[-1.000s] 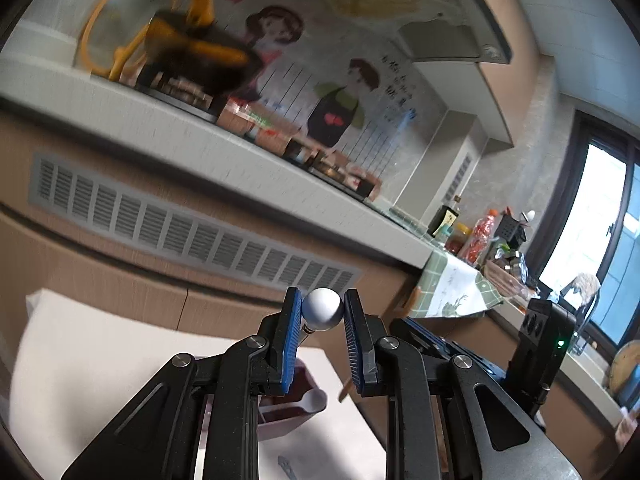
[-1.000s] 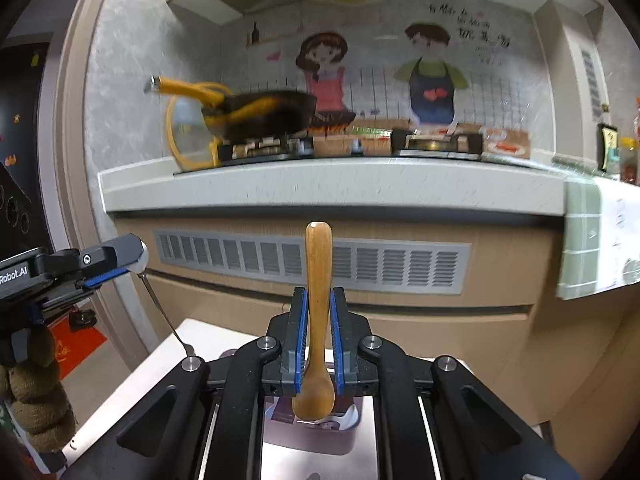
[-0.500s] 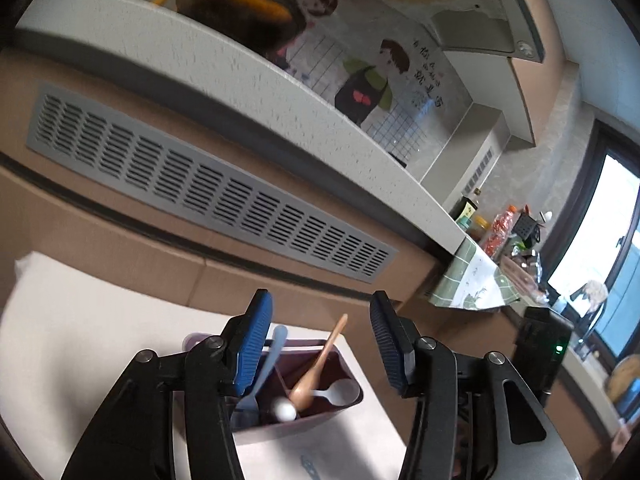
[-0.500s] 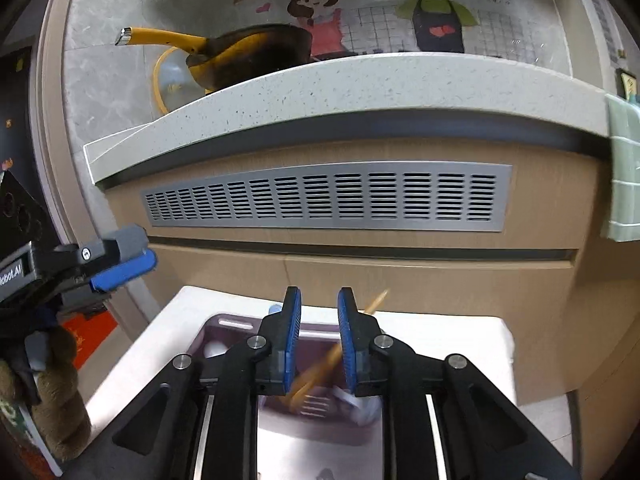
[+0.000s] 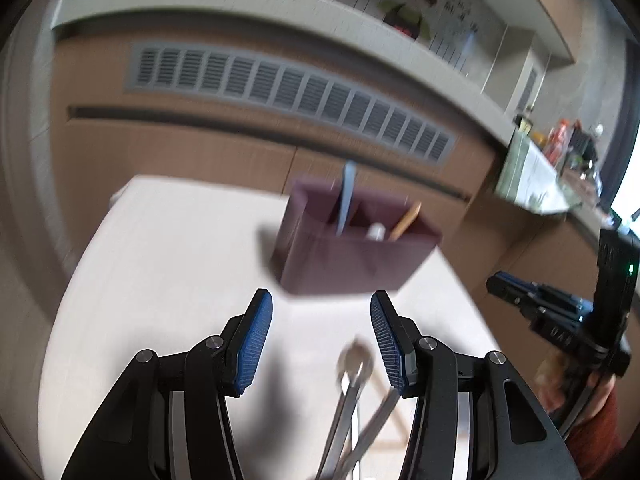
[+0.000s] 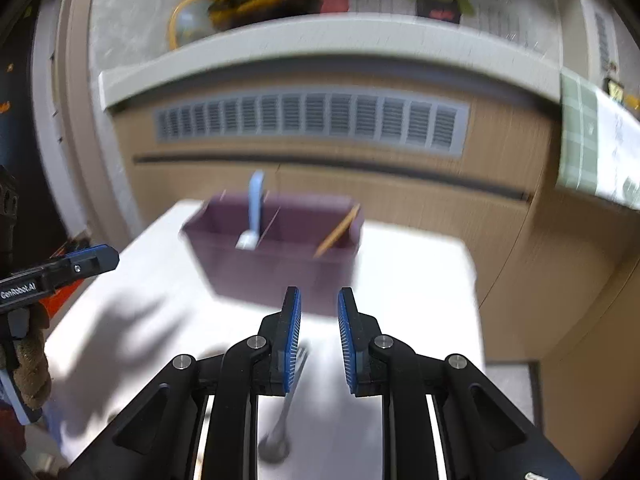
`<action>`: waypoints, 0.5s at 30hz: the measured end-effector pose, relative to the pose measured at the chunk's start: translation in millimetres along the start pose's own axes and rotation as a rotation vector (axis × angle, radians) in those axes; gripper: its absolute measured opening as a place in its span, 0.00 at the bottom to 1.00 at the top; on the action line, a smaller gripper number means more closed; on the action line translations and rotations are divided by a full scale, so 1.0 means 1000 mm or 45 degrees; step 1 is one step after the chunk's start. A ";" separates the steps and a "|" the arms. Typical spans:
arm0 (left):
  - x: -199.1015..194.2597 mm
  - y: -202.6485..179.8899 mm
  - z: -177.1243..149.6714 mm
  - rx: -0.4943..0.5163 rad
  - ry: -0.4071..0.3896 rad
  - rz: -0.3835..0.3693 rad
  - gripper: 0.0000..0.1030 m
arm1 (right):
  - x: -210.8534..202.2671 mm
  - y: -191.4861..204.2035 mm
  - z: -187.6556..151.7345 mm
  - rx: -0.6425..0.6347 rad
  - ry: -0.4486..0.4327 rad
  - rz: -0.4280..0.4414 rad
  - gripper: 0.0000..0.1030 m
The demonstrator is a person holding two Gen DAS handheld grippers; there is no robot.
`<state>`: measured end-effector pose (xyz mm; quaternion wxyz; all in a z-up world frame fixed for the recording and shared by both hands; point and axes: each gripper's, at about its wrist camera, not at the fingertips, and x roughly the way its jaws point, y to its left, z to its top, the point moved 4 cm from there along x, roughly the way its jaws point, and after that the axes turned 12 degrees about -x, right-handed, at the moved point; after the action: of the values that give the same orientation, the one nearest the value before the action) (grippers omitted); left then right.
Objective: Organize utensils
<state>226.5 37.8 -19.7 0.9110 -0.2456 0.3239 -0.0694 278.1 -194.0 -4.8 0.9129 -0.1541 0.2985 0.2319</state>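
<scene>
A purple divided utensil holder (image 5: 352,256) (image 6: 276,260) stands on the white table (image 5: 168,264). In it stand a light blue utensil (image 5: 346,196) (image 6: 254,204), a white-ended spoon (image 5: 376,232) and a wooden spoon (image 5: 406,216) (image 6: 338,228). My left gripper (image 5: 320,340) is open and empty, pulled back from the holder, above metal utensils (image 5: 352,392) lying on the table. My right gripper (image 6: 319,336) is open and empty, just in front of the holder, over a metal fork (image 6: 290,392). The right gripper also shows at the right of the left wrist view (image 5: 520,296).
A wooden cabinet front with a grey vent grille (image 6: 312,120) rises just behind the table. Above it is a pale countertop (image 6: 320,44) with a yellow-handled pan (image 6: 248,0). The left gripper shows at the left edge of the right wrist view (image 6: 92,260).
Both grippers let go of their spoons, which now stand in the holder. Both then pulled back and tilted down toward the table, jaws open.
</scene>
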 end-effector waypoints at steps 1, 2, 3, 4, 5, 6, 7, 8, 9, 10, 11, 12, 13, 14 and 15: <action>-0.005 0.004 -0.010 0.013 0.015 0.020 0.50 | 0.000 0.003 -0.007 -0.004 0.021 0.021 0.17; -0.008 0.006 -0.019 0.031 0.031 0.034 0.50 | 0.001 0.008 -0.016 -0.013 0.045 0.041 0.17; -0.013 0.008 -0.027 0.050 0.043 0.043 0.50 | 0.001 0.014 -0.025 -0.030 0.069 0.055 0.17; -0.018 0.010 -0.036 0.075 0.053 0.053 0.50 | 0.000 0.019 -0.033 -0.052 0.090 0.062 0.17; -0.022 0.011 -0.042 0.092 0.060 0.060 0.50 | 0.000 0.025 -0.041 -0.078 0.112 0.066 0.17; -0.025 0.013 -0.048 0.108 0.068 0.067 0.50 | -0.001 0.032 -0.049 -0.115 0.139 0.065 0.17; -0.029 0.014 -0.055 0.127 0.080 0.075 0.50 | -0.001 0.039 -0.053 -0.147 0.158 0.063 0.17; -0.031 0.015 -0.060 0.143 0.088 0.085 0.50 | -0.002 0.045 -0.059 -0.180 0.175 0.063 0.17; -0.032 0.016 -0.064 0.156 0.093 0.096 0.50 | -0.003 0.052 -0.065 -0.213 0.195 0.061 0.17; -0.034 0.018 -0.070 0.172 0.099 0.111 0.50 | -0.004 0.057 -0.070 -0.236 0.208 0.066 0.17; -0.035 0.019 -0.072 0.179 0.105 0.122 0.50 | -0.005 0.061 -0.074 -0.253 0.215 0.080 0.17; -0.035 0.020 -0.075 0.181 0.114 0.129 0.50 | -0.006 0.063 -0.078 -0.256 0.216 0.105 0.17; -0.034 0.022 -0.078 0.175 0.126 0.134 0.50 | -0.007 0.063 -0.081 -0.242 0.213 0.139 0.17; -0.034 0.024 -0.078 0.166 0.134 0.138 0.50 | -0.007 0.061 -0.083 -0.211 0.212 0.177 0.17; -0.033 0.027 -0.080 0.149 0.143 0.144 0.50 | -0.007 0.057 -0.086 -0.164 0.219 0.214 0.17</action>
<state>150.0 38.8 -67.8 0.9067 -0.1690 0.3831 -0.0504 202.9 -184.1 -75.8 0.8494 -0.2062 0.3721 0.3123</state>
